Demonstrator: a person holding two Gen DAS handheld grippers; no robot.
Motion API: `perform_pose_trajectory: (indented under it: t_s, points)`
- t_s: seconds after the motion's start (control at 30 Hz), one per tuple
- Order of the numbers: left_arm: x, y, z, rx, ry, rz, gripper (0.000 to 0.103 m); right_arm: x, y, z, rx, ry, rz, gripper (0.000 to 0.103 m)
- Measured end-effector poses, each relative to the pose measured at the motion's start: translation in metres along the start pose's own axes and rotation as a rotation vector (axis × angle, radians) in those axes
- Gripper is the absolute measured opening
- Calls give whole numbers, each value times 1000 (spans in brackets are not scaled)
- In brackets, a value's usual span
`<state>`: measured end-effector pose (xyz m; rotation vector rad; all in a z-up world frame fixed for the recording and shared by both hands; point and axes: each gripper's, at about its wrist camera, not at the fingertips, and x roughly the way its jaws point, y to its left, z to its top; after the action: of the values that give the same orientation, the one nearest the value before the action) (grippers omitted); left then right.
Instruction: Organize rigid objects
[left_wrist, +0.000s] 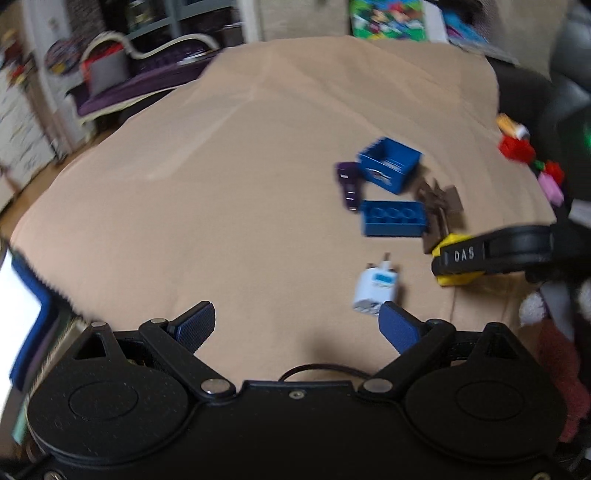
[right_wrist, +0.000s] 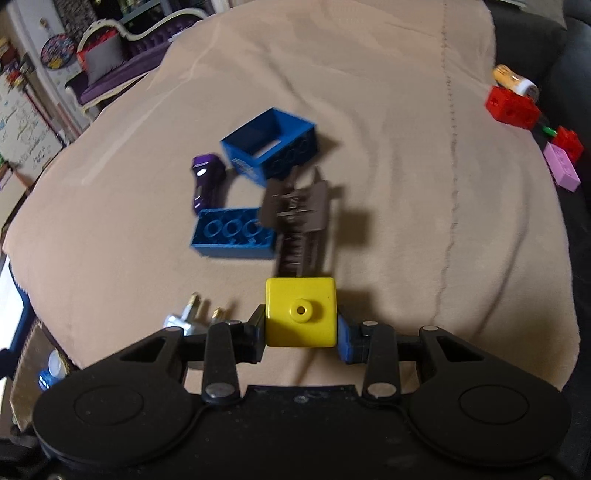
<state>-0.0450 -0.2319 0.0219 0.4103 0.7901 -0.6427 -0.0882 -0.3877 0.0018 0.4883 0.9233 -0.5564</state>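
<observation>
My right claw (right_wrist: 301, 325) is closed on a yellow block (right_wrist: 301, 312), one pad against each side face, low in the centre of the right wrist frame. The left wrist view shows the same block (left_wrist: 456, 258) at right of frame, clamped by the black fingers marked "DAS".

My left claw (left_wrist: 297, 325) stands wide apart and holds nothing; bare beige cover (left_wrist: 221, 184) shows between its pads. A white plug adapter (left_wrist: 373, 288) lies just beside its right-hand pad.

Above centre in the right wrist frame sits a cluster: a blue open box (right_wrist: 271, 146), a purple toy car (right_wrist: 207, 181) just left of it, a blue studded brick (right_wrist: 232, 236) lower down, and a brown toothed piece (right_wrist: 297, 221) touching the brick's right end. Motion blur prevents finer identification of the brown piece.

At upper right of that frame, well apart from the cluster, are red blocks (right_wrist: 511, 107), a pink block (right_wrist: 563, 166) and an orange-and-white item (right_wrist: 515, 79).
</observation>
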Motion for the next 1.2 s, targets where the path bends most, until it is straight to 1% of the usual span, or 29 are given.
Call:
perform_pose_trajectory:
  t_s: [0.1, 0.2, 0.3, 0.4, 0.43, 0.47, 0.5, 0.53, 0.57, 0.7, 0.8, 0.97, 1.07, 1.1, 1.13, 1.17, 1.2]
  points:
    - [17, -17, 6, 46, 21, -1, 93, 0, -15, 5, 50, 8, 14, 36]
    - [36, -23, 12, 49, 67, -9, 92, 2, -26, 9, 81, 6, 15, 36]
    - [48, -29, 15, 48, 96, -18, 91, 1, -33, 12, 106, 3, 22, 36]
    - [54, -37, 14, 60, 112, -21, 84, 1, -37, 12, 119, 1, 26, 36]
    - [55, -39, 14, 67, 120, -24, 77, 1, -38, 12, 122, 2, 28, 36]
    - [57, -41, 13, 73, 133, -29, 63, 2, -39, 13, 125, 4, 30, 36]
    - [60, -42, 13, 74, 148, -32, 56, 2, -39, 13, 126, 4, 32, 36]
    - [63, -43, 12, 67, 169, -41, 45, 2, -39, 12, 126, 4, 33, 36]
    - [67, -43, 12, 50, 188, -61, 38, 2, -38, 12, 124, 3, 34, 36]
    - [64, -31, 13, -38, 196, -98, 37, 0, -37, 12, 118, -6, 34, 36]
    - [58, -18, 18, -88, 188, -70, 37, -5, -38, 13, 119, -20, 36, 36]
    - [40, 10, 28, -162, 160, -63, 36, -18, -36, 15, 108, -60, 35, 36]
    - [25, 28, 34, -202, 135, -59, 35, -20, -34, 16, 110, -64, 45, 36]
    - [20, 35, 35, -220, 128, -60, 33, -22, -34, 16, 109, -66, 49, 36]
    - [19, 41, 39, -236, 125, -65, 8, -23, -33, 17, 108, -70, 50, 36]
    - [18, 49, 42, -255, 124, -73, 1, -25, -33, 17, 106, -73, 52, 36]
    - [14, 57, 43, -281, 121, -82, 1, -26, -32, 17, 103, -77, 55, 36]
